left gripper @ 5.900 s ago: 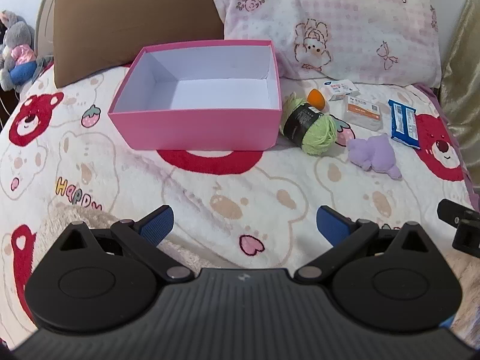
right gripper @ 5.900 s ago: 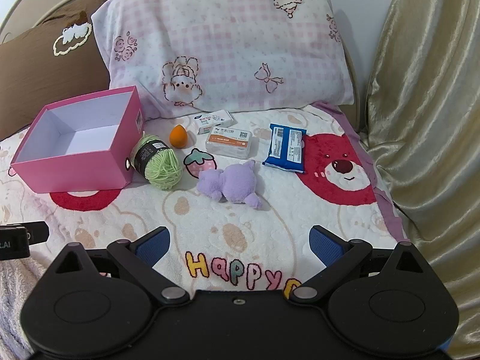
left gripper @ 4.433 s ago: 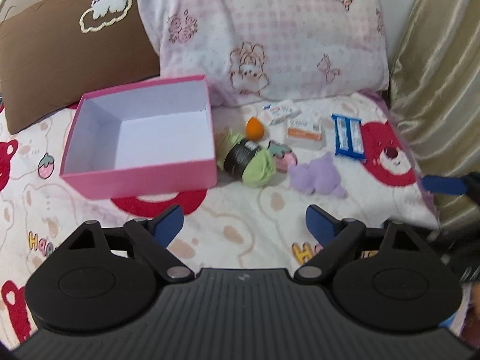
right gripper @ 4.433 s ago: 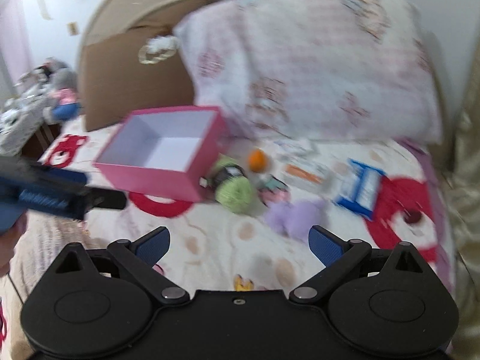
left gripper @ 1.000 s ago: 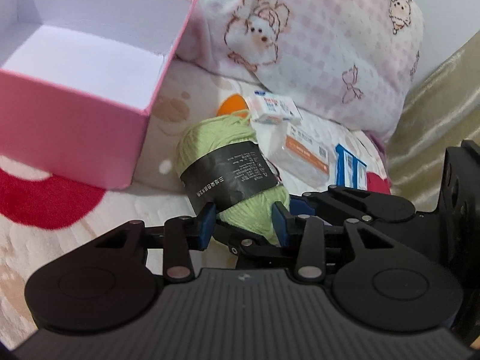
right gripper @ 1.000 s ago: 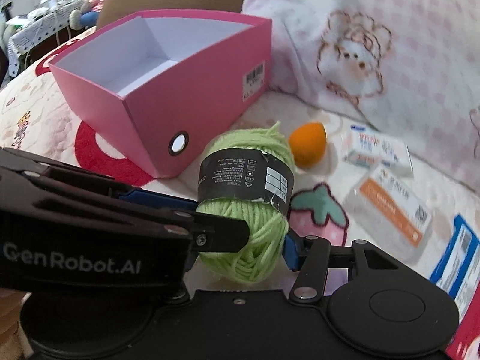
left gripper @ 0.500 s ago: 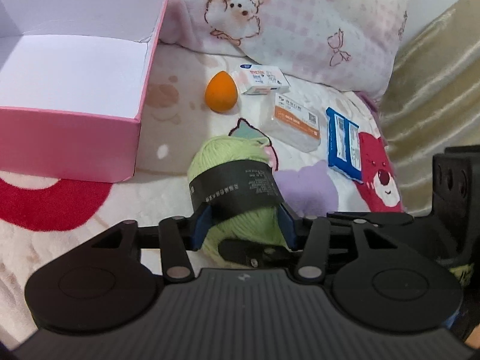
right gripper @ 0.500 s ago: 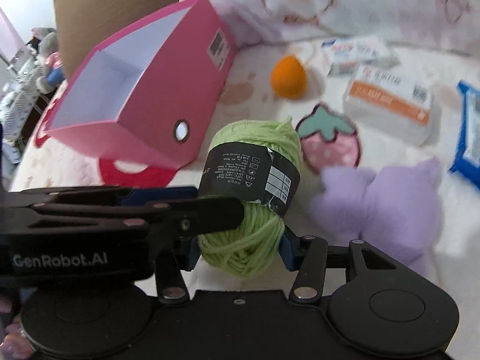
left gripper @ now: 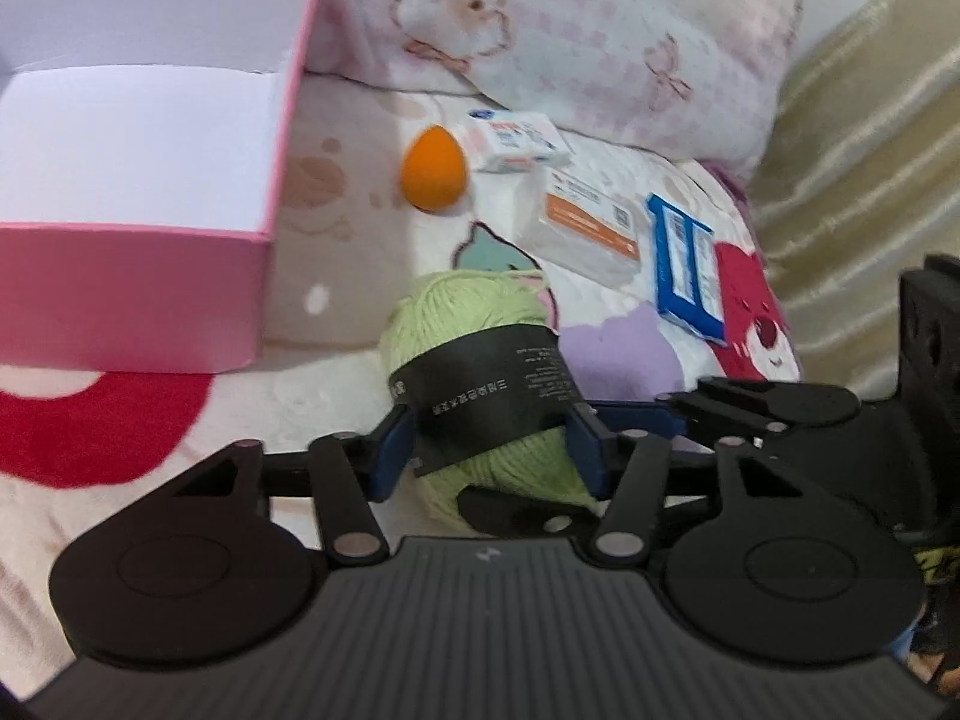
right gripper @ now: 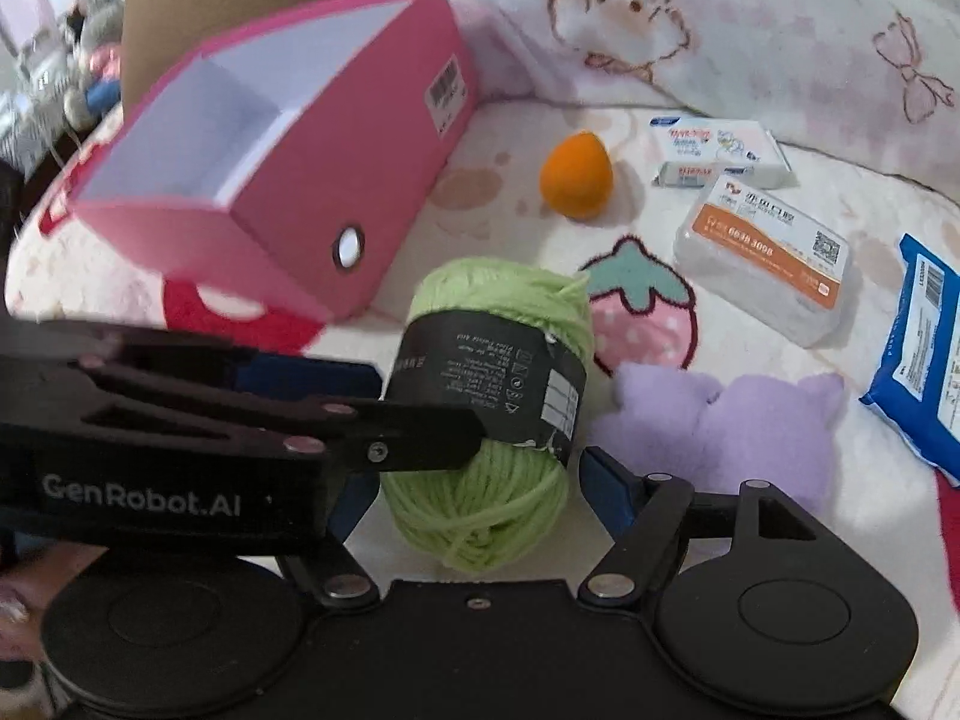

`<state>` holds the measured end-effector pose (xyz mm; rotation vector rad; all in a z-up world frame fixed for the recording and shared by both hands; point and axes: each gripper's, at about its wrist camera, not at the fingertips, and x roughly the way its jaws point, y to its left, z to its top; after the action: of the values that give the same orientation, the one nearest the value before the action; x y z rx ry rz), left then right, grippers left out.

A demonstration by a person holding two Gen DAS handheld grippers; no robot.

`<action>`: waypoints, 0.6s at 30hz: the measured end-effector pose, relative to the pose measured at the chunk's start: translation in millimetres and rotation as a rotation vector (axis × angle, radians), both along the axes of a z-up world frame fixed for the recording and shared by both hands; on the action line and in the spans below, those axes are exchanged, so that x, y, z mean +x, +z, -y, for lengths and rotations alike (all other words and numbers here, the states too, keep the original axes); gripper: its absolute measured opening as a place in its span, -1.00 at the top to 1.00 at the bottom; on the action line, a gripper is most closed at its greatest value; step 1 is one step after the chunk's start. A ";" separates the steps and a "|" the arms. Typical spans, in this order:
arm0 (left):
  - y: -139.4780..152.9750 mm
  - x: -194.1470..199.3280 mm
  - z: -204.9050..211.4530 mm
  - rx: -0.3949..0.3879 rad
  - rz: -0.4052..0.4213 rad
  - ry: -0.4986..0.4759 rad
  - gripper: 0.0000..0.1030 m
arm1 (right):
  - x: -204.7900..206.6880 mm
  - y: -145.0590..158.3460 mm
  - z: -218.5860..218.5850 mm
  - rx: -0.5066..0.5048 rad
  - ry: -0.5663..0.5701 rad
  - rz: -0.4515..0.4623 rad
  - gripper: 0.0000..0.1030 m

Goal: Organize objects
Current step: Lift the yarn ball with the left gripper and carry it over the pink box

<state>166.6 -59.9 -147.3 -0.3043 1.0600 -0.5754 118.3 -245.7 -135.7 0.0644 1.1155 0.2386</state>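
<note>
A green yarn ball with a black paper band [left gripper: 480,384] [right gripper: 492,396] is held above the bedspread between both grippers. My left gripper [left gripper: 489,450] is shut on it from the sides. My right gripper [right gripper: 480,486] is shut on it too, crossing the left one. The open pink box [left gripper: 138,294] [right gripper: 288,180], white inside and empty, stands to the left of the yarn.
On the bedspread lie an orange sponge egg [right gripper: 576,174], a small white packet [right gripper: 720,150], a clear box with an orange label [right gripper: 762,252], a blue packet [right gripper: 924,354] and a purple plush toy [right gripper: 738,426]. A pink checked pillow [left gripper: 570,18] lies behind.
Both grippers closed on the yarn ball and have lifted it off the bedspread; it now sits a little higher and farther from the box than a second ago.
</note>
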 end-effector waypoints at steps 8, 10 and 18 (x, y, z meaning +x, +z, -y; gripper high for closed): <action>-5.1 -1.8 2.5 -0.027 0.018 0.032 0.11 | 7.3 -6.5 -2.7 -0.025 0.023 0.003 -0.32; -6.7 -1.5 1.6 -0.038 0.009 0.039 0.12 | 9.7 -8.2 -2.9 -0.025 0.013 -0.002 -0.26; -1.9 -12.2 4.6 -0.060 -0.024 0.027 0.16 | -3.6 -2.3 -17.0 -0.115 0.066 0.026 -0.19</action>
<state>154.4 -64.5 -149.3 -0.3782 1.0616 -0.5814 114.7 -228.8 -138.0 -0.0778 1.1041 0.2331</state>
